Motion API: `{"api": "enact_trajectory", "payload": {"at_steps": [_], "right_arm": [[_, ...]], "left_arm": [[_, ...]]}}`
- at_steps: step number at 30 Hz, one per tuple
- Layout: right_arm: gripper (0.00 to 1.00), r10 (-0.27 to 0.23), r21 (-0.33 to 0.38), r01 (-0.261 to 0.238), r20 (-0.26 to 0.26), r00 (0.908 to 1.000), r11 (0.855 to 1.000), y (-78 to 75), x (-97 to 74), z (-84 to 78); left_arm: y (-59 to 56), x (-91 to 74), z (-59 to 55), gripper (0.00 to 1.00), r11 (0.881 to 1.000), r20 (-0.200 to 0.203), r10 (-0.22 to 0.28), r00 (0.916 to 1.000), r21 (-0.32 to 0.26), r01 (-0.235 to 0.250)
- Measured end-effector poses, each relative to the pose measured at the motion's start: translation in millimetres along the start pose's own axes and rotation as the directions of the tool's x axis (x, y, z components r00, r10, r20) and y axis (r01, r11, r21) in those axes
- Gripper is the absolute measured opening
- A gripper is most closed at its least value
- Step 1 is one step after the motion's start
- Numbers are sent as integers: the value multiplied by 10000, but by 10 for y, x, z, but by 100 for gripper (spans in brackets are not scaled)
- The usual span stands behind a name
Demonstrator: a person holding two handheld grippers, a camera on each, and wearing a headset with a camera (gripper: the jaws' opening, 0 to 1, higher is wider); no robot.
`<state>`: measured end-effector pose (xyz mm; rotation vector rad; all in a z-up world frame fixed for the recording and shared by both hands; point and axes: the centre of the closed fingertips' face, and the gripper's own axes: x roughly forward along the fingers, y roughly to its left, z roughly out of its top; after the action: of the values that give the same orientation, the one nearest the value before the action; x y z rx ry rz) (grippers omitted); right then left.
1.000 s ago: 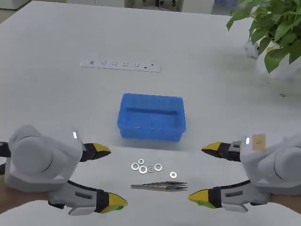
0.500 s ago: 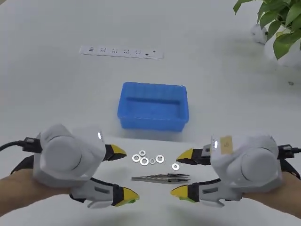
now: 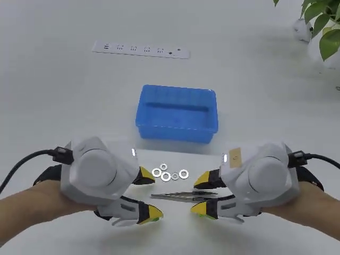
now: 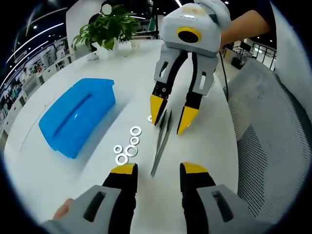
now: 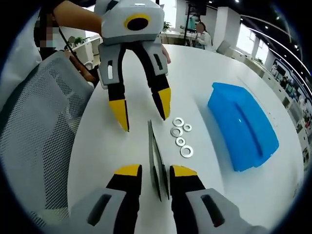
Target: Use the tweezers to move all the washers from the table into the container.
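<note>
Thin metal tweezers (image 3: 178,196) lie flat on the white table (image 3: 64,101), with several small washers (image 3: 166,176) just beyond them. Farther back stands the blue container (image 3: 178,114). My left gripper (image 3: 149,195) is open, its yellow tips just left of the tweezers' end. My right gripper (image 3: 200,195) is open too, and its jaws straddle the tweezers' right end. In the left gripper view the tweezers (image 4: 161,141) run from my left gripper (image 4: 159,169) toward the right gripper (image 4: 171,114), with the washers (image 4: 129,146) and container (image 4: 75,114) to the left. In the right gripper view the tweezers (image 5: 156,156) sit between the jaws of my right gripper (image 5: 156,171).
A white power strip (image 3: 141,50) lies at the back of the table. A potted plant (image 3: 324,26) stands at the far right corner. A grey mesh chair (image 4: 263,122) is behind me at the table's near edge.
Both grippers have moved inward toward the tweezers. The right gripper's jaws now sit around the tweezers' end and hide one washer. The head camera has tilted down a little.
</note>
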<state>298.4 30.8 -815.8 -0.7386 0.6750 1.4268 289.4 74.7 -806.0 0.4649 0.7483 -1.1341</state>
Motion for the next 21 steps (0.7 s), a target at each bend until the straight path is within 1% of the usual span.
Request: {"api": "enact_trajectory", "payload": {"at_steps": [1,2,3,6,11,14,15,16,19,21], "right_arm": [[20,-12,-140,11,-50,10000,9999,-6,8,-9],[19,166,-15,-166,-58,9998,9999,9,13,-13],[19,205,74,-206,14,9998,9998,-5,14,1],[18,248,-140,-249,-106,9996,9996,-7,15,-12],[17,233,-171,-237,-226,9995,9996,6,13,-16],[15,255,-272,-263,-292,9992,9993,24,15,-14],[15,248,-275,-257,-316,9992,9993,26,15,-14],[15,244,-284,-254,-336,9991,9993,26,15,-14],[14,253,-289,-264,-404,9989,9992,23,18,-10],[14,263,-354,-279,-453,9986,9990,23,20,-7]], "left_arm": [[-6,6,3,37,10000,-20,-31,10000,58,31],[-11,10,4,36,9999,-40,-67,10000,84,68],[-12,19,5,36,9999,-92,-80,9999,129,82],[-12,39,-9,35,9992,-302,-150,9994,356,160],[-19,67,-13,32,9972,-537,-249,9982,690,285],[-23,83,-27,31,9965,-691,-307,9971,753,359],[-19,82,-16,29,9959,-659,-302,9974,833,357],[-25,83,-20,28,9960,-715,-338,9969,802,395],[-5,99,-1,26,9955,-795,-336,9963,861,405],[18,109,5,23,9956,-870,-306,9957,857,380]]}}
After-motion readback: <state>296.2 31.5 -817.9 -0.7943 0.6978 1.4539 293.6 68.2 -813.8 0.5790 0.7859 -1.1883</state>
